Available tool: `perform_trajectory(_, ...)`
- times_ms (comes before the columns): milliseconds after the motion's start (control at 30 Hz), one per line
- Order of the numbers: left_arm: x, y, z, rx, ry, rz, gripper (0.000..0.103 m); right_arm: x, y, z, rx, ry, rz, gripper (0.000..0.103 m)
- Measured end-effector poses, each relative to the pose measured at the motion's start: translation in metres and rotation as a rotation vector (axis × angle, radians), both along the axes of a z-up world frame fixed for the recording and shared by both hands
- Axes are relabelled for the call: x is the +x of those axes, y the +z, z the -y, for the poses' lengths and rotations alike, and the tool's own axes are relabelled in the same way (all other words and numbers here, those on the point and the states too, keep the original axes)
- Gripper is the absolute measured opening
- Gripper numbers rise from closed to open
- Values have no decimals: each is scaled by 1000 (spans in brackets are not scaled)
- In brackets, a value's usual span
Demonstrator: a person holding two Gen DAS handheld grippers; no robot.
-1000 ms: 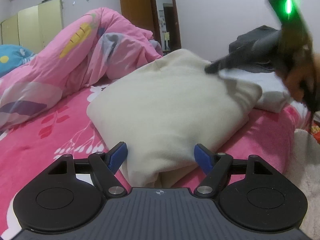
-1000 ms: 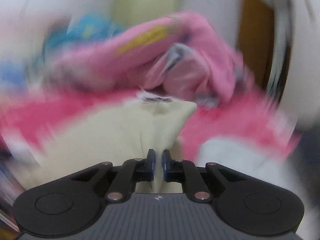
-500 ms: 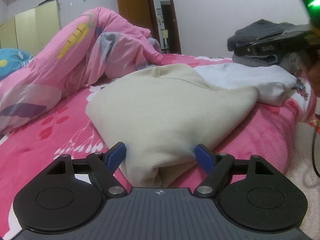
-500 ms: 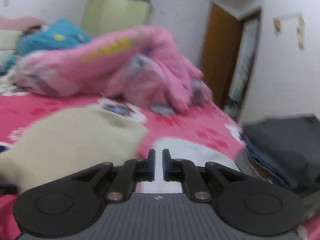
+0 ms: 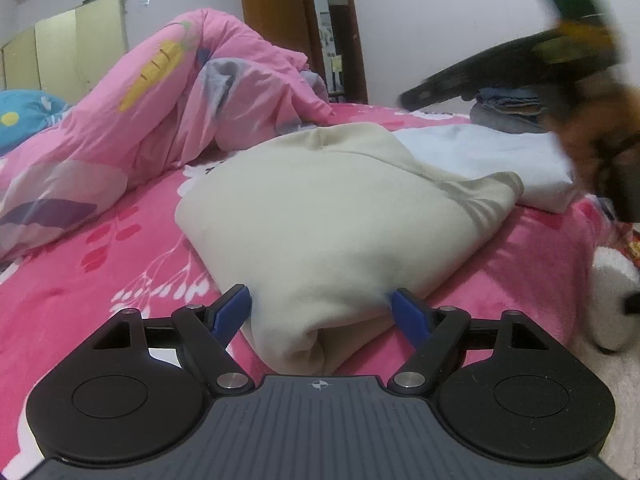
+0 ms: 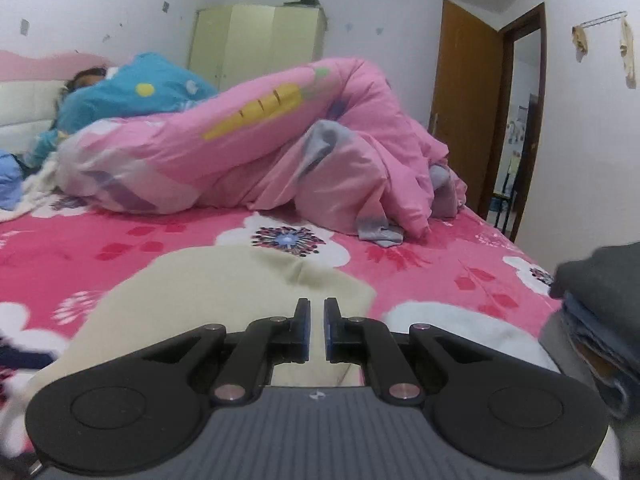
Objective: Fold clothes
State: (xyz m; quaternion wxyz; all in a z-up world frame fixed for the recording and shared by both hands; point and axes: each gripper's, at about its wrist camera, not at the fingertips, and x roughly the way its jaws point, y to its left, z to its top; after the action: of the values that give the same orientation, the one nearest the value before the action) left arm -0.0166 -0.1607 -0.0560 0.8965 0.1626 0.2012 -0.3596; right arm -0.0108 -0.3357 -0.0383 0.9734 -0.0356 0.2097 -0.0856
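Right hand-held gripper (image 6: 316,330) lifted, shut, empty; left hand-held gripper (image 5: 320,312) open astride soft cream fold (image 5: 320,216).

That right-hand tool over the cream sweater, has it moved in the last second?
Yes. The right tool has lifted off the cream sweater, rising toward the folded dark pile behind it.

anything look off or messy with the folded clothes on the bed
The cream garment is folded but askew: one corner lies over the white folded piece beside it, so the two overlap rather than sit apart. The pink quilt behind is bunched in a heap.
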Motion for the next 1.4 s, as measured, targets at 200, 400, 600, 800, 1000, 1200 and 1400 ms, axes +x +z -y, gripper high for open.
perform_trajectory(200, 3, -2, -3, 7, -5, -9, 79, 40, -27, 26, 136, -34, -169, 7)
perform_trajectory(400, 4, -4, -2, 14, 9, -26, 79, 58, 22, 37, 172, -23, -72, 10)
perform_trajectory(600, 6, 3, -10, -16, 35, -49, 78, 135, -45, 52, 232, -3, -300, 9)
perform_trajectory(800, 9, 41, -48, -207, 79, -67, 77, 82, 11, 47, 262, 23, -158, 12)
perform_trajectory(1000, 23, 57, -33, -266, 74, -21, 68, 11, 40, 19, 297, 161, -56, 15)
perform_trajectory(1200, 24, 0, -7, -126, 48, -72, 64, -10, -25, -5, 289, 132, -197, 15)
perform_trajectory(1400, 24, 1, -13, -139, 50, -81, 64, -12, 2, -7, 340, 97, -140, 20)
